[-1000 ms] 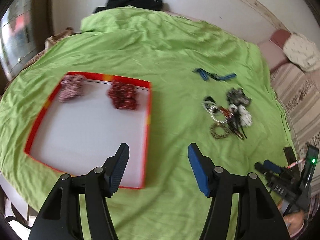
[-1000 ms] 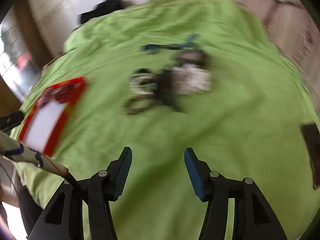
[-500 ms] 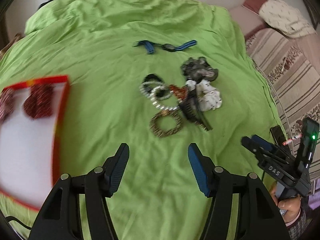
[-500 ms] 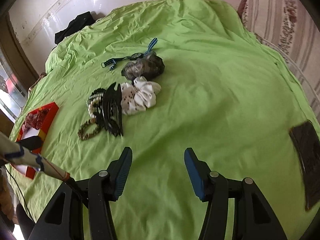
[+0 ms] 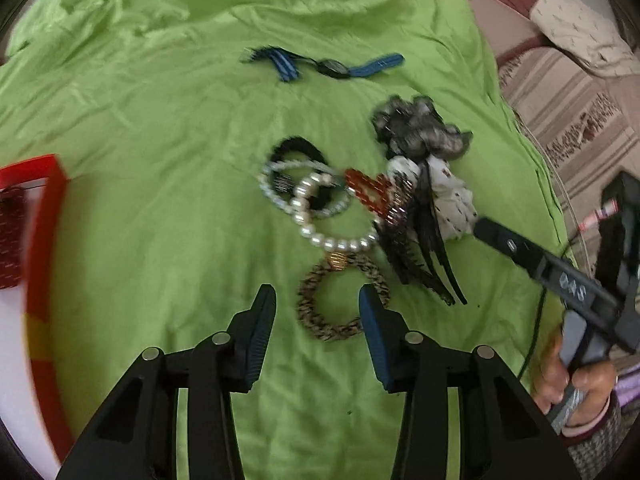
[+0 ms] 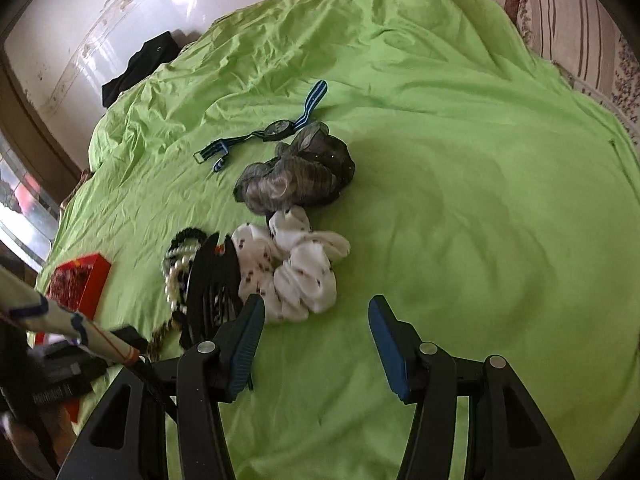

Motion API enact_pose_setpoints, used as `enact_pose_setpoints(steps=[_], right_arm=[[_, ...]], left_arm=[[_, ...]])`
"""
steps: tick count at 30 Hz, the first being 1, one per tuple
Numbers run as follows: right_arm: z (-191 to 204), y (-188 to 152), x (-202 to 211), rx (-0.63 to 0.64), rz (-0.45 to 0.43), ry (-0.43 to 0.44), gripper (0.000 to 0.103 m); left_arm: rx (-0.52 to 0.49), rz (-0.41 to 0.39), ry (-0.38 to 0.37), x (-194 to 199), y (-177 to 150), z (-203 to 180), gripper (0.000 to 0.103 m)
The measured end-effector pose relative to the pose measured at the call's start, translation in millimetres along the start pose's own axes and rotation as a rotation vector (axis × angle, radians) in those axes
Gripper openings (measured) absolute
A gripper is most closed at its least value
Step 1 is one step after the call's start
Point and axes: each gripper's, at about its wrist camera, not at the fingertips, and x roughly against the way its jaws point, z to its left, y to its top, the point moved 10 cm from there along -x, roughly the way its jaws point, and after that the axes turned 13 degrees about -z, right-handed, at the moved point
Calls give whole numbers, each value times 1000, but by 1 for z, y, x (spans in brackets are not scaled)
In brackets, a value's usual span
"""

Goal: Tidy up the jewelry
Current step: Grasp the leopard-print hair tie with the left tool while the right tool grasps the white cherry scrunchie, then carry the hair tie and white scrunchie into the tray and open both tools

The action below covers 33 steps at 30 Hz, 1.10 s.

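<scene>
A pile of jewelry and hair items lies on the green sheet (image 5: 160,160). My left gripper (image 5: 316,300) is open, its fingertips on either side of a leopard-print hair tie (image 5: 316,320). Beyond it lie a pearl bracelet (image 5: 336,242), a black hair tie (image 5: 298,150), a red hair clip (image 5: 366,194), a black claw clip (image 5: 420,256), a white scrunchie (image 5: 452,200) and a grey scrunchie (image 5: 420,128). My right gripper (image 6: 316,308) is open and empty, just right of the white scrunchie (image 6: 300,268) and the claw clip (image 6: 212,284).
A red-rimmed tray (image 5: 44,240) with red items sits at the left, also in the right wrist view (image 6: 80,280). A blue-strap watch (image 5: 332,66) lies farther back, also in the right wrist view (image 6: 276,128). A striped cushion (image 5: 560,112) borders the right side.
My left gripper swung right from the tray and moved close to the pile, now straddling the leopard-print tie. My right gripper moved forward toward the white scrunchie.
</scene>
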Motion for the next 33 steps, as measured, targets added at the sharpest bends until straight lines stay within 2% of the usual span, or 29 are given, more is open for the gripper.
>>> enact_pose_setpoints(steps=[7, 8, 10, 11, 12, 17, 25, 33], right_arm=[[3, -1, -26, -32, 27, 3, 56], [3, -1, -29, -38, 28, 4, 52], [3, -1, -34, -51, 35, 2, 36], [3, -3, -35, -59, 43, 3, 18], [3, -4, -36, -72, 52, 7, 15], [3, 2, -12, -85, 10, -3, 11], [7, 25, 65, -50, -96, -32, 11], [42, 21, 117, -7, -121, -4, 11]], left_arm=[[-16, 22, -15, -23, -7, -10, 42], [-9, 19, -20, -23, -7, -10, 41], [9, 27, -28, -23, -8, -10, 19], [20, 43, -36, -23, -10, -9, 4], [33, 51, -42, -22, -12, -9, 4], [14, 1, -47, 8, -8, -19, 4], [23, -96, -87, 87, 4, -30, 4], [22, -197, -29, 156, 1, -7, 4]])
